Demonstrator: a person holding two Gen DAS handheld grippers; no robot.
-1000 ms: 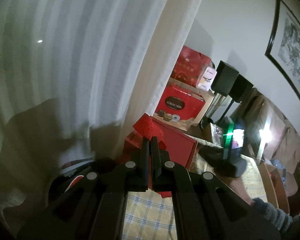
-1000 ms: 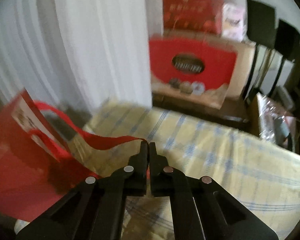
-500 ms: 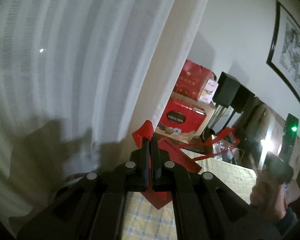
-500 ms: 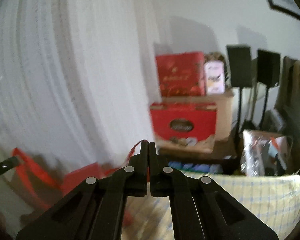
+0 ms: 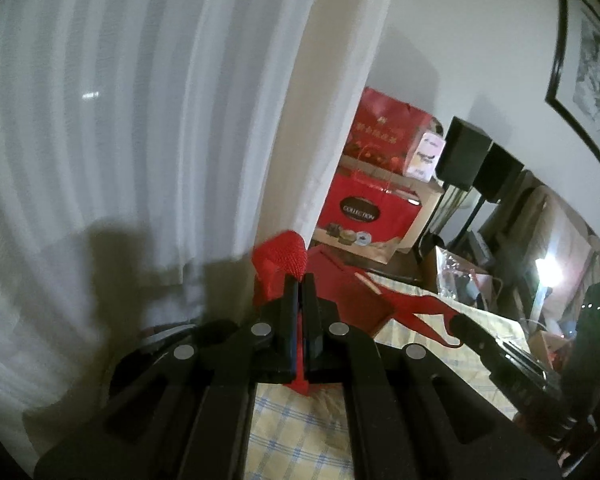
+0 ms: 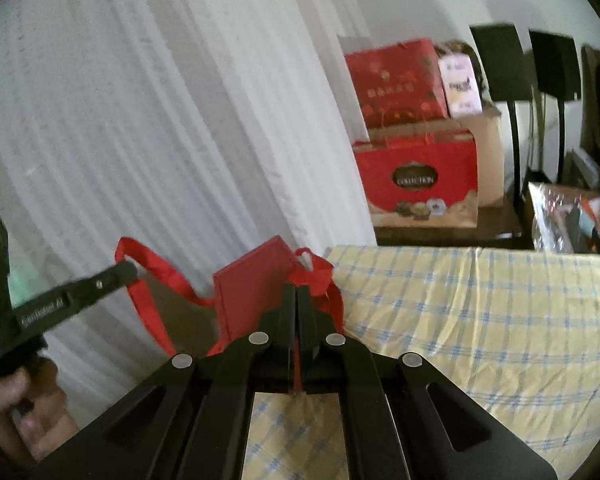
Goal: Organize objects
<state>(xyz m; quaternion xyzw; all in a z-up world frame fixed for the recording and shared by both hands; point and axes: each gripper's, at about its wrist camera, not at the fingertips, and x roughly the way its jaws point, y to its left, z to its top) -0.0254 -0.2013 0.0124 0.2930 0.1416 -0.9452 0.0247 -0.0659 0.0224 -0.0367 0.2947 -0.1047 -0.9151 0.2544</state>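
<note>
A red gift bag (image 6: 256,292) with red ribbon handles hangs in the air between my two grippers, above a checked cloth. My left gripper (image 5: 300,280) is shut on one red ribbon handle (image 5: 284,254); the bag's body (image 5: 352,292) shows just beyond it. My right gripper (image 6: 296,290) is shut on the other red handle (image 6: 318,272). In the right wrist view the left gripper (image 6: 128,270) comes in from the left, pinching its handle loop. In the left wrist view the right gripper (image 5: 458,322) comes in from the right, holding a stretched ribbon (image 5: 420,308).
A yellow and blue checked cloth (image 6: 480,320) covers the surface below. White curtains (image 6: 160,140) hang behind. Red gift boxes (image 6: 418,176) and a cardboard box (image 6: 488,152) are stacked at the back, next to black speakers (image 6: 496,64) and a plastic bag (image 6: 564,216).
Both grippers have lifted with the handles still pinched. The bag has come up off the cloth and now hangs between them, and the two grippers have drawn into each other's view.
</note>
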